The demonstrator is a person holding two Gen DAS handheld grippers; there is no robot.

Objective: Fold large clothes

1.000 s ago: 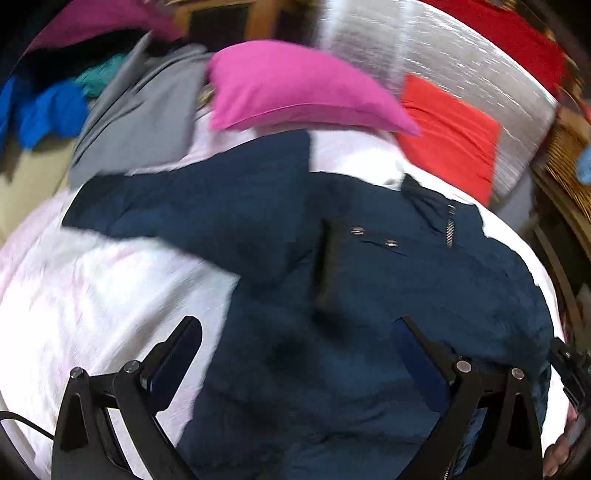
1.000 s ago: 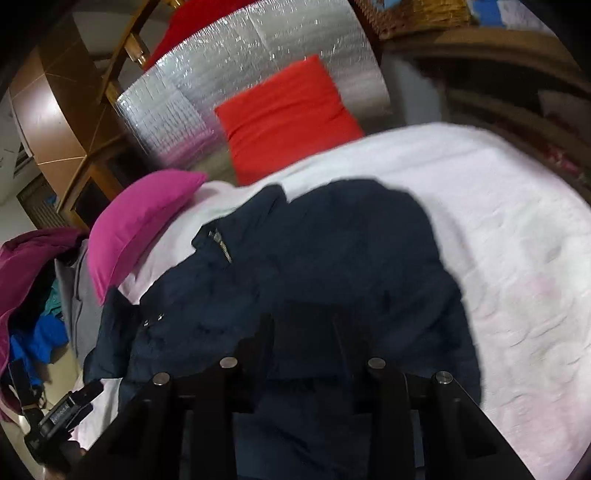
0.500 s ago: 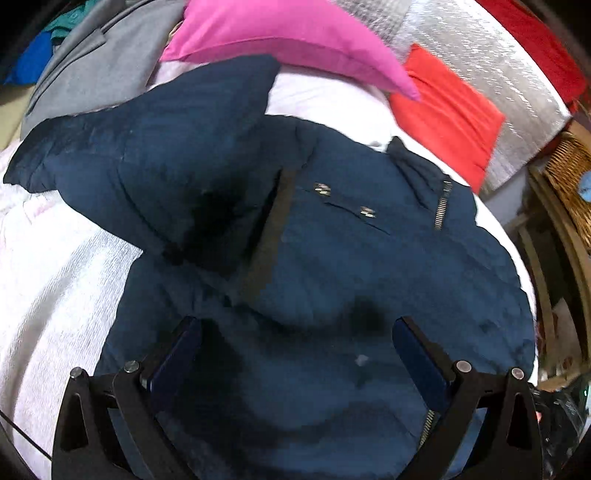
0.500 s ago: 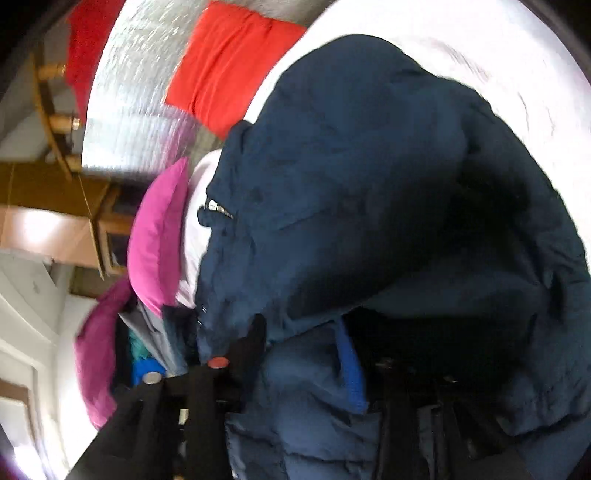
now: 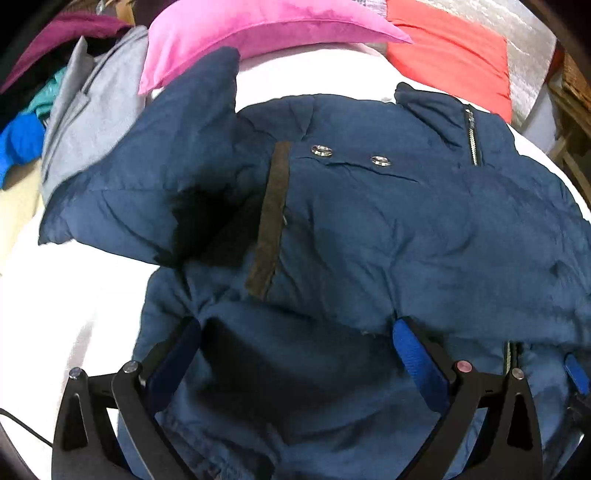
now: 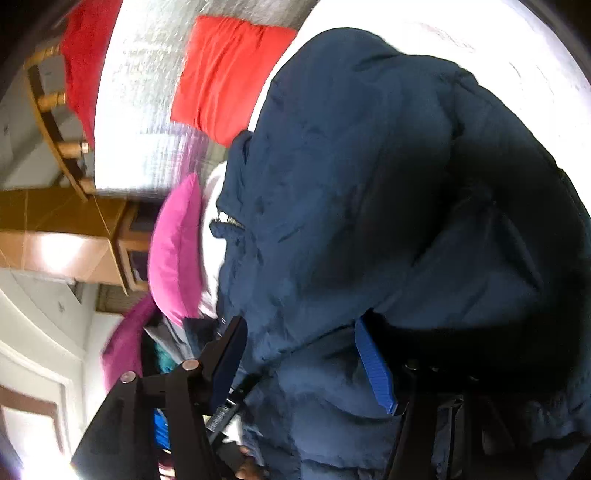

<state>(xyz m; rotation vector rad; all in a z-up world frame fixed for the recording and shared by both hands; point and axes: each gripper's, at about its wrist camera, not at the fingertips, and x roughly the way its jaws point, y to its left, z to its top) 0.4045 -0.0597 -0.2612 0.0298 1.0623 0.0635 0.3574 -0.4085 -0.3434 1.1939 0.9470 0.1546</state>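
Navy jacket (image 5: 369,229) on white bedspread (image 5: 55,295), left tongs (image 5: 295,354) apart above its hem, right tongs (image 6: 299,354) tilted, opening.

The left wrist view looks steeply down from close above the puffy navy-blue quilted jacket (image 5: 369,221) spread on the white bed (image 5: 55,314), facing the long pink pillow (image 5: 258,29) at its head. The right wrist view sits nearer still, rolled sideways, with the same jacket (image 6: 351,166) filling it. Both share the jacket, the pillow (image 6: 173,251) and the flat orange-red cushion (image 5: 450,55).
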